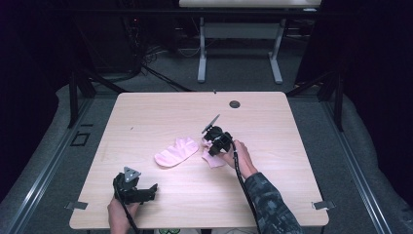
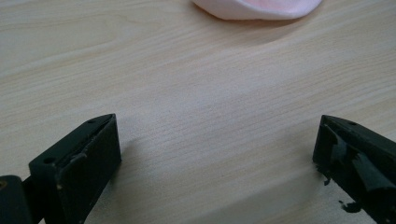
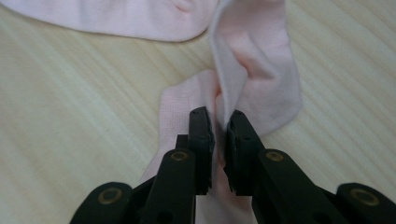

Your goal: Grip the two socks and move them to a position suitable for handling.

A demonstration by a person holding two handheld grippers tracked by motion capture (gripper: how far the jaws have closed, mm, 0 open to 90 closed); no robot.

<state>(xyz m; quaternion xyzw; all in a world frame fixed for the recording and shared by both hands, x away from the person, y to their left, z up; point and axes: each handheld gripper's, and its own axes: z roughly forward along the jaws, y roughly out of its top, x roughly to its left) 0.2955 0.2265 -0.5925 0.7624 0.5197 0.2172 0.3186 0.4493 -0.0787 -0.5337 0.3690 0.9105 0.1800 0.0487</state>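
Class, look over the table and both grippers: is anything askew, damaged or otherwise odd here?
Yes. The pink sock pinched by the right gripper is bunched into a raised fold, while the other sock lies flat. One of the left gripper's fingers looks chipped, with black flecks on the table.

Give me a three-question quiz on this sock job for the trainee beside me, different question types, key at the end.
1. True or false: the right gripper has pinched a fold of the pink sock in front of it.
2. Multiple choice: how do the left gripper's jaws stand? A) spread wide over bare wooden table; B) shut on a sock; C) shut on nothing.
3. Short answer: in the high view, where does the second pink sock lie relative to the one being gripped?

Key
1. True: the jaws are nearly together with fabric bunched between them.
2. A.
3. Just to its left, flat on the table, between the two grippers.
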